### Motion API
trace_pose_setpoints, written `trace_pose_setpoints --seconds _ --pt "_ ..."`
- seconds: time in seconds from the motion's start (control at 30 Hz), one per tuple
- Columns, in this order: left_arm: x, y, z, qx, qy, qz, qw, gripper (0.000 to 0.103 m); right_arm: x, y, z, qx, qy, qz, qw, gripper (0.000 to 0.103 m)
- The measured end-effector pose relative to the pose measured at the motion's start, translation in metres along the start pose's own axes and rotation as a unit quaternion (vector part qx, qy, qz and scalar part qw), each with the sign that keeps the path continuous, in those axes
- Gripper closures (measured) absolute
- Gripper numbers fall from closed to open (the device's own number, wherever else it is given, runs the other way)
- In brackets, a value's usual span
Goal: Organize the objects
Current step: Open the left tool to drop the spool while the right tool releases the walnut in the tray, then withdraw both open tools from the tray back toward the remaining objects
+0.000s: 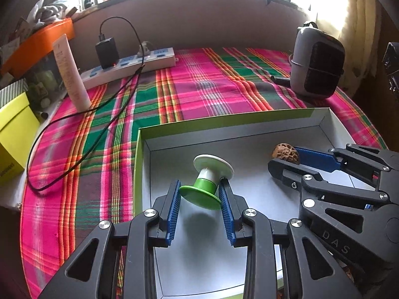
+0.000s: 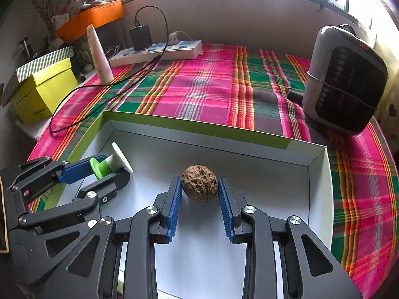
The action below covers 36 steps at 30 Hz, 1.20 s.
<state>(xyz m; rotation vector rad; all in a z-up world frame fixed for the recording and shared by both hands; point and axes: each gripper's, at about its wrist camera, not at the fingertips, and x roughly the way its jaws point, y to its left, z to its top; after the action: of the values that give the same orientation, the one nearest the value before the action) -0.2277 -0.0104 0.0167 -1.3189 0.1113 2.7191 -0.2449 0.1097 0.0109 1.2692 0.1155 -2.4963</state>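
Observation:
A shallow white box with a green rim [image 1: 224, 122] [image 2: 199, 127] lies on the plaid cloth. My left gripper [image 1: 200, 194] is shut on a green and white spool [image 1: 208, 178] and holds it over the left part of the box; a shadow lies under it. The spool also shows in the right wrist view [image 2: 109, 165], between the left gripper's fingers [image 2: 77, 173]. My right gripper [image 2: 199, 186] is shut on a brown walnut [image 2: 199, 186] over the box floor. In the left wrist view the walnut [image 1: 285, 151] sits at the right gripper's fingertips [image 1: 311, 158].
A grey fan heater [image 1: 316, 67] [image 2: 346, 79] stands at the right. A white power strip [image 1: 129, 66] with a black charger and trailing cable lies at the back left, beside a white tube [image 1: 72, 74]. A yellow-green box [image 2: 45, 92] and an orange tray [image 2: 92, 17] sit at far left.

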Motion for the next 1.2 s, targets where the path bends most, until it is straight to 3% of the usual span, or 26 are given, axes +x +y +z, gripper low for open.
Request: trace_pose_setpoints --seconds 0.47,0.6,1.2 --pt "0.000 0.000 0.000 -0.001 0.007 -0.003 1.0000 0.071 -0.003 -0.004 0.000 0.012 -0.004 -0.001 1.000 0.071" --pt "-0.003 0.001 0.000 -0.007 0.008 -0.008 0.9999 0.070 -0.005 -0.007 0.000 0.019 -0.004 0.001 1.000 0.058" --pt "-0.035 0.008 -0.009 -0.015 -0.020 -0.002 0.9997 0.063 -0.031 -0.006 -0.012 0.027 -0.028 -0.004 0.999 0.057"
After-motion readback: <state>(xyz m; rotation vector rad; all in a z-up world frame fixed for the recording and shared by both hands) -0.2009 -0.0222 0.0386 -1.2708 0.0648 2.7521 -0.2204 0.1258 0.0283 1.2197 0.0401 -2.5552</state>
